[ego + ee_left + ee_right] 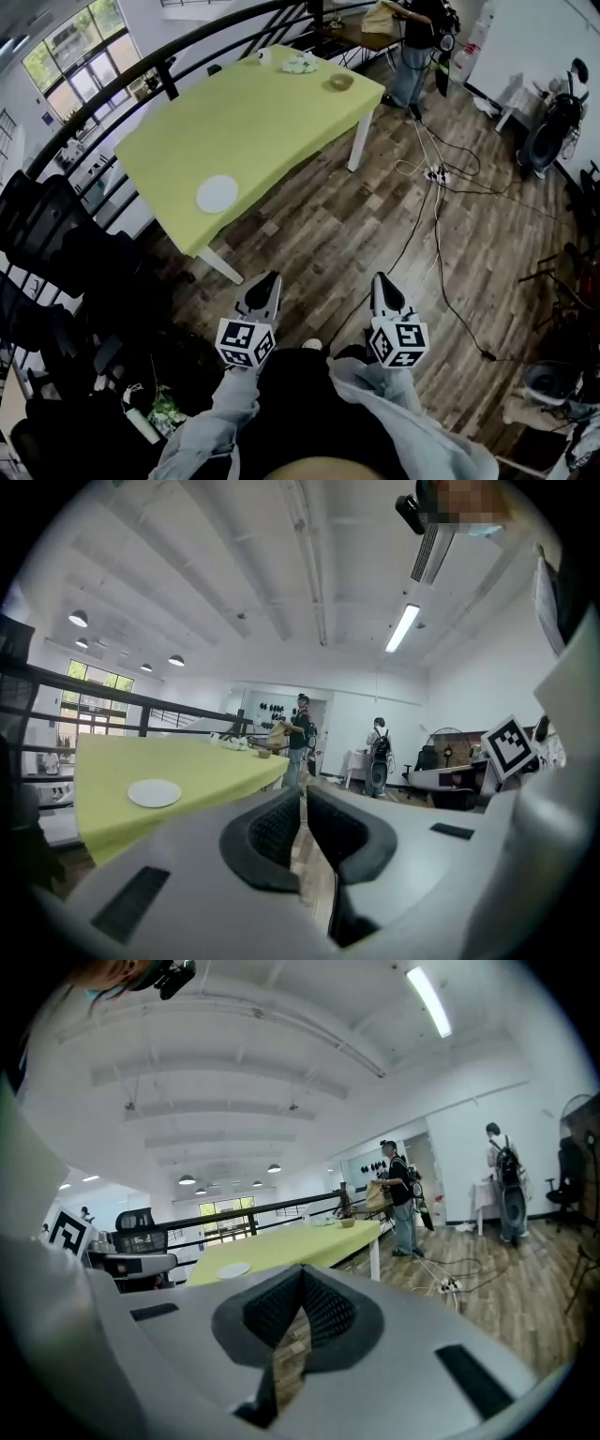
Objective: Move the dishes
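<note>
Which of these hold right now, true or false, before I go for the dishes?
1. The white plate lies on the green table. True.
2. The right tongs hold a bowl. False: they are shut and empty; the bowl sits at the table's far end.
3. The left tongs hang over the wooden floor, short of the table. True.
4. The plate sits inside the bowl. False: they lie far apart.
5. Nobody else is around. False: a person stands beyond the table.
</note>
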`<state>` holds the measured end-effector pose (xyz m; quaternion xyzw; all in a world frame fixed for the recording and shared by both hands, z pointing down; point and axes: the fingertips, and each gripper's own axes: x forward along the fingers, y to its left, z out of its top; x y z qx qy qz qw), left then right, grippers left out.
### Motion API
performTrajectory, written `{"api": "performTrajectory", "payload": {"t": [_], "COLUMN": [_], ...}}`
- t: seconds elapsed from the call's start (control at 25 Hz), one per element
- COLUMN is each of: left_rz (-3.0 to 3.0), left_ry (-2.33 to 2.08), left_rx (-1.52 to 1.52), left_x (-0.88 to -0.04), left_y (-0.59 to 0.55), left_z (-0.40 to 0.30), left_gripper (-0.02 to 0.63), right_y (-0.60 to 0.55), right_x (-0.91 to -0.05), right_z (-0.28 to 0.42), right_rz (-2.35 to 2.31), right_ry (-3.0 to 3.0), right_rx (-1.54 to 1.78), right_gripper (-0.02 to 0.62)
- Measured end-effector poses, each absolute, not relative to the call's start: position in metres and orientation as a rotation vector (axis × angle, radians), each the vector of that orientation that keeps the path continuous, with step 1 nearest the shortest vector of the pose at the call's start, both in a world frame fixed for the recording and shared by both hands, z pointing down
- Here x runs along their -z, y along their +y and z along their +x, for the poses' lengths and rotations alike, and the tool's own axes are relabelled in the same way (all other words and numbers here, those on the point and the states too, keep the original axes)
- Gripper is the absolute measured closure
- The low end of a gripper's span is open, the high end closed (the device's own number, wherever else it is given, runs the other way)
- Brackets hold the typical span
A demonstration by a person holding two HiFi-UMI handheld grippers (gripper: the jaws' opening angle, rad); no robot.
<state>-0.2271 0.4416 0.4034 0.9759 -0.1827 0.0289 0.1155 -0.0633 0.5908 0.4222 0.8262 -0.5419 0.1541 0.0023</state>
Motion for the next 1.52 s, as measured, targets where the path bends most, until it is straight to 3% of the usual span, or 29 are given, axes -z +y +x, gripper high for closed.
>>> {"api": "performTrajectory", "payload": {"t": [0.76,0.84,0.88,1.04,1.52], "left_rz": [2.782,2.774,2.770,2.771,2.781], "left_ry": [-0.634,-0.665,-0.679,-0.721,-0.872], "left_rx": [-0.175,-0.177,-0.175,-0.168,-0.055], "left_x": [-0.437,-0.437,-0.437,-0.430,-0.406], "left_y": [0.370,0.351,0.341,0.297,0.182], "left_z": [-0.186,-0.173,-0.165,-0.124,-0.015], "left_gripper": [0.571,0.571,0.571,0.570,0.571], "right_y": [0.495,0.472,0.460,0.411,0.277], "right_x": [-0.439,-0.439,-0.438,-0.434,-0.417], "right_z": [-0.008,0.009,0.019,0.066,0.185], "right_rz": [2.501,2.475,2.468,2.446,2.315], "right_ry": [-1.801,-1.841,-1.858,-1.880,-2.011], "right_rx": [-0.524,-0.538,-0.542,-0.519,-0.436], "right_gripper": [0.584,0.419,0.374,0.305,0.298]}}
